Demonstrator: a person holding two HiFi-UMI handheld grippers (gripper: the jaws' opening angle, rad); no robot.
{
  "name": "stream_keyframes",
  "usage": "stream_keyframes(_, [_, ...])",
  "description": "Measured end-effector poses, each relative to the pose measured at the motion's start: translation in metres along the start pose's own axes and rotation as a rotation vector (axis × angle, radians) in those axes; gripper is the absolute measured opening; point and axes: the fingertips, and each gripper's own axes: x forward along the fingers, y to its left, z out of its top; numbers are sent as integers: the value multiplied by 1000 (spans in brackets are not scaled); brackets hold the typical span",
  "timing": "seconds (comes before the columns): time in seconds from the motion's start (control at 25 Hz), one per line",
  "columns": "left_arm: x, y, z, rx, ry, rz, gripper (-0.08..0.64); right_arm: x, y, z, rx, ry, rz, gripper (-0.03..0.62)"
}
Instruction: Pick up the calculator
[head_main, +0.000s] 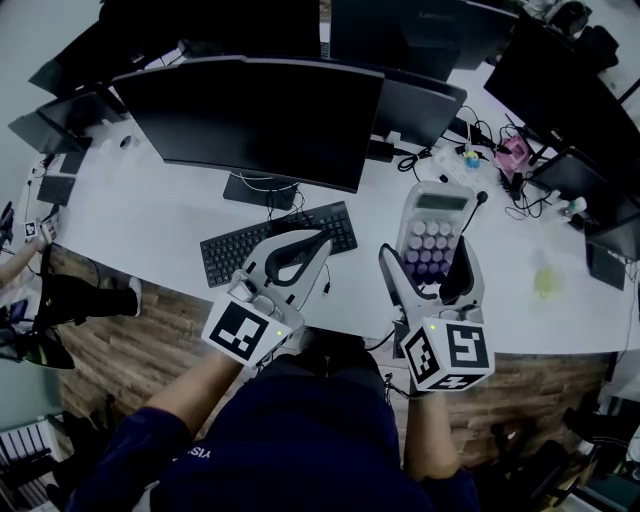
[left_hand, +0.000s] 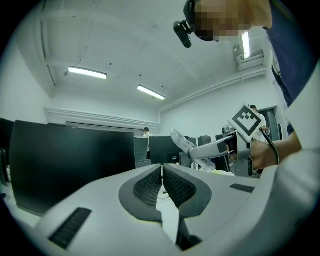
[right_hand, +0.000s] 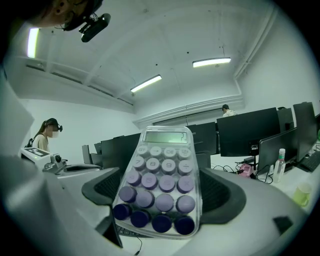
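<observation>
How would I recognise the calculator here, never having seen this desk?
Find the long white desk with the black keyboard. Just right of the keyboard, the right hand-held gripper holds the calculator. Only it has round purple keys.

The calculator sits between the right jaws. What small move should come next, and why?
Probably a short lift, grip unchanged. The right gripper presses both sides of the calculator, which tilts up off the desk, so it looks held but barely clear.
</observation>
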Motion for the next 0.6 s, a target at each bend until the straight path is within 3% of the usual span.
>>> stream_keyframes(0.6, [6,-13,4,1,3,-38,34,-6,-3,4,45,-10,20,497])
